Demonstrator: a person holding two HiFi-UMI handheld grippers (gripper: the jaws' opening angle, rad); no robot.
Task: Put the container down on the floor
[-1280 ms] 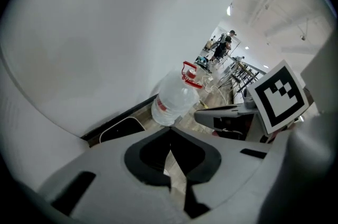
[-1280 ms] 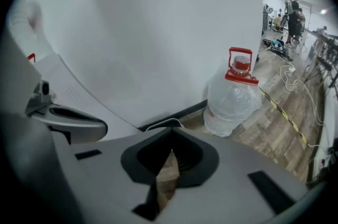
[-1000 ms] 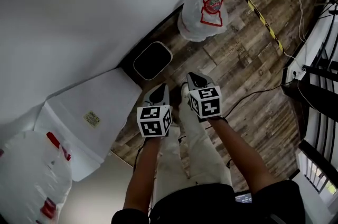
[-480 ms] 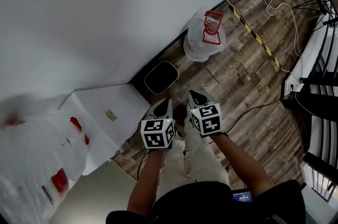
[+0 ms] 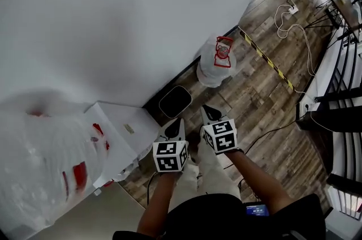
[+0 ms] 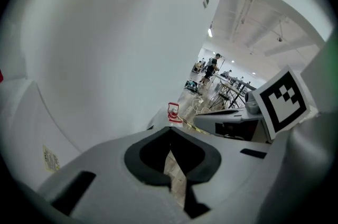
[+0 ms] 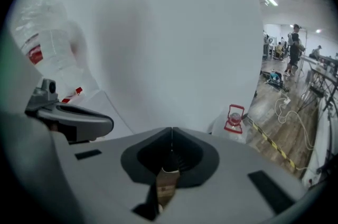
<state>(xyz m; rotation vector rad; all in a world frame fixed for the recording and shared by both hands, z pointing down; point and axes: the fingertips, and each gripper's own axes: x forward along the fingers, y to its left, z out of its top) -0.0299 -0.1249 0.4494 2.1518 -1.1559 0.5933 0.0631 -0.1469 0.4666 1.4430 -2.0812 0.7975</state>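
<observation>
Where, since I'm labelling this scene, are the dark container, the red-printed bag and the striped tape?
dark container (image 5: 174, 102), head view, its dark middle.
red-printed bag (image 5: 210, 72), head view, its white lower body.
striped tape (image 5: 266, 59), head view, about mid-length.

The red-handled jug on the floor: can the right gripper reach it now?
Probably not yet: the right gripper hangs shut, short of the jug, though bare floor between leaves the way free.

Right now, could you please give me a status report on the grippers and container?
Left gripper shut, empty. Right gripper shut, empty. Clear plastic water container with red handle upright on wooden floor beside white wall. Nothing touching it.
</observation>
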